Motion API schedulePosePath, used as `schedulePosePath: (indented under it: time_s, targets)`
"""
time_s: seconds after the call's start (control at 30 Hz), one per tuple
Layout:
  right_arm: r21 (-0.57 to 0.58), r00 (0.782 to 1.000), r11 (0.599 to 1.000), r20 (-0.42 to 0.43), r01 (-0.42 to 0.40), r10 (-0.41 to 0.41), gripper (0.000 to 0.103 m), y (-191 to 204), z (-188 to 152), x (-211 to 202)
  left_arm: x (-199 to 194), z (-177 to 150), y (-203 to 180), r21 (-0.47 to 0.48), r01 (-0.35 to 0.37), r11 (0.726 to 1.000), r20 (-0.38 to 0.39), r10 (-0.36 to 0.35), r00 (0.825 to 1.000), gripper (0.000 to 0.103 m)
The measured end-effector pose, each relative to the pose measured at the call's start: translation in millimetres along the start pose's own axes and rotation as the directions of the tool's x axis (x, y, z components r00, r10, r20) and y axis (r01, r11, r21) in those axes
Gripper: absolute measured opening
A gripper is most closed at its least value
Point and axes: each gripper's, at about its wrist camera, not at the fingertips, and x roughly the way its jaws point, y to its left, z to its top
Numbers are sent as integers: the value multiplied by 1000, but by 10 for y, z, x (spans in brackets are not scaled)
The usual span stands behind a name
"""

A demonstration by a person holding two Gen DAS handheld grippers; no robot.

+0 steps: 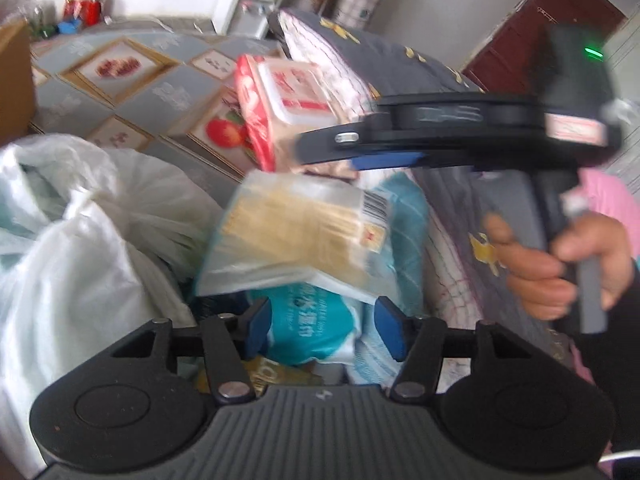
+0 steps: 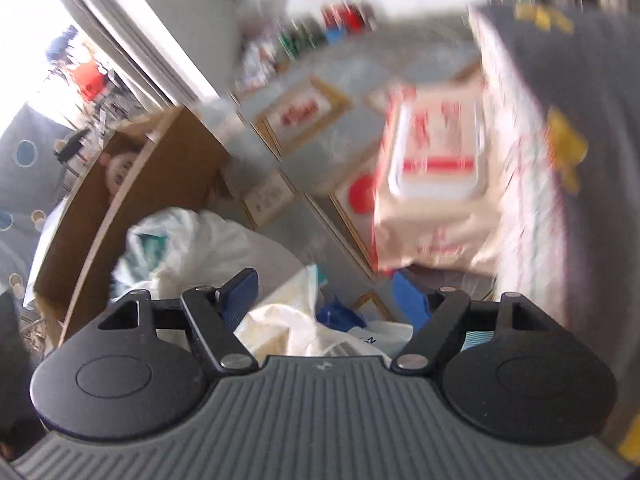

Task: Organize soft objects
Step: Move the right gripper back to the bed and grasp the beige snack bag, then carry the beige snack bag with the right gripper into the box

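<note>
In the left wrist view my left gripper (image 1: pixel 322 326) is open above a teal-and-white soft pack (image 1: pixel 316 320). A clear pack with yellow contents (image 1: pixel 304 232) lies tilted just beyond it, blurred. A red-and-beige wipes pack (image 1: pixel 288 100) leans against a dark grey folded quilt (image 1: pixel 360 56). My right gripper (image 1: pixel 320 148) reaches in from the right, side-on, its jaws hard to read there. In the right wrist view my right gripper (image 2: pixel 324 292) is open and empty, with the wipes pack (image 2: pixel 436 196) ahead to the right beside the quilt (image 2: pixel 560 120).
White plastic bags (image 1: pixel 80 232) fill the left; they also show in the right wrist view (image 2: pixel 200 240). A cardboard box (image 2: pixel 132 208) stands at the left. A patterned grey bed cover (image 1: pixel 132 80) lies under everything. A white dispenser (image 1: pixel 248 0) and red bottles (image 1: pixel 84 6) stand at the back.
</note>
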Motion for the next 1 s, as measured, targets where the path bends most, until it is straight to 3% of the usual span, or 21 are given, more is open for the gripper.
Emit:
schedulePosePath:
  time_s: [0.13, 0.27, 0.53, 0.7, 1.0]
  targets:
    - [-32, 999, 999, -42, 24, -25, 63, 94, -113, 56, 45, 47, 72, -54, 51, 997, -2, -51, 999, 63]
    - [-19, 999, 1000, -45, 17, -18, 46, 133, -241, -99, 69, 53, 72, -49, 49, 998, 5, -49, 999, 69]
    - [68, 1000, 997, -15, -18, 19, 22, 70, -415, -296, 108, 67, 64, -86, 64, 994, 28, -62, 998, 62]
    - [124, 999, 992, 31, -37, 33, 19, 69, -532, -488, -20, 14, -70, -29, 70, 997, 56, -68, 996, 46]
    - [138, 985, 984, 146, -110, 90, 18, 408, -645, -993, -646, -77, -328, 70, 37, 997, 162, -48, 986, 45]
